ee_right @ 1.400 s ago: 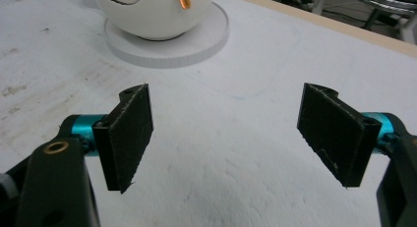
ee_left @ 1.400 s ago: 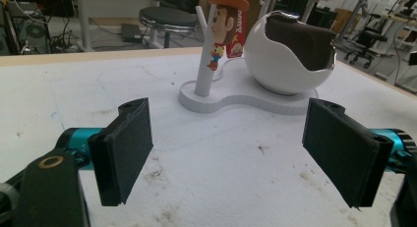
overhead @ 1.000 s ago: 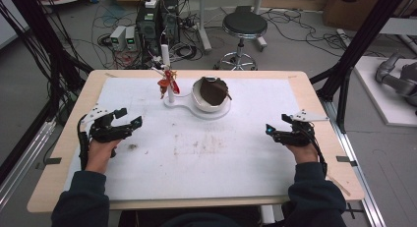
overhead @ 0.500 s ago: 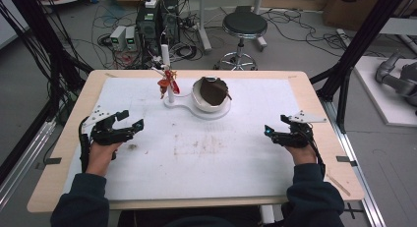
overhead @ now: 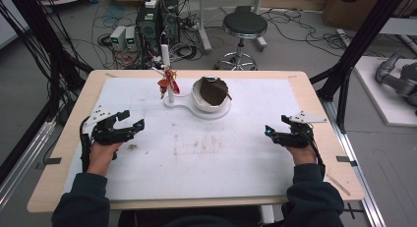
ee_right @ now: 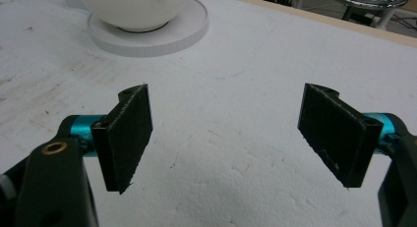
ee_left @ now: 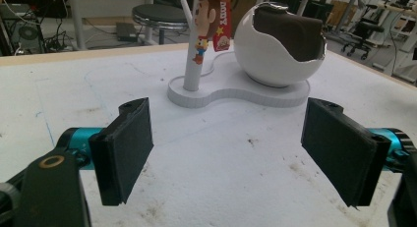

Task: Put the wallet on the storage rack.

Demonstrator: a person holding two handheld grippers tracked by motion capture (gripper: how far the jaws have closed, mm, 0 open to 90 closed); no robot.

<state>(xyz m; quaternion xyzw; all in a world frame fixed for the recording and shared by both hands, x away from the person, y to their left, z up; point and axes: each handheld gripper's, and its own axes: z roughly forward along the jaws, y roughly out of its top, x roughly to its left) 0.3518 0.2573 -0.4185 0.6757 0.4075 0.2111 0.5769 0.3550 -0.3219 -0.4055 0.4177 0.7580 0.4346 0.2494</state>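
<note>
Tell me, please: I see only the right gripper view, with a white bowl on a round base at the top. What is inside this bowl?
Observer: The white bowl holds a dark brown thing. The left gripper view shows it through the bowl's open side.
Operator: Does something stand beside the bowl?
Observer: Yes. A white post rises from the other end of the same base, and a small cowboy figure hangs on it.
Operator: And where is the left gripper?
Observer: In the high view the left gripper is near the left side of the table, jaws open and holding nothing, well apart from the base.
</note>
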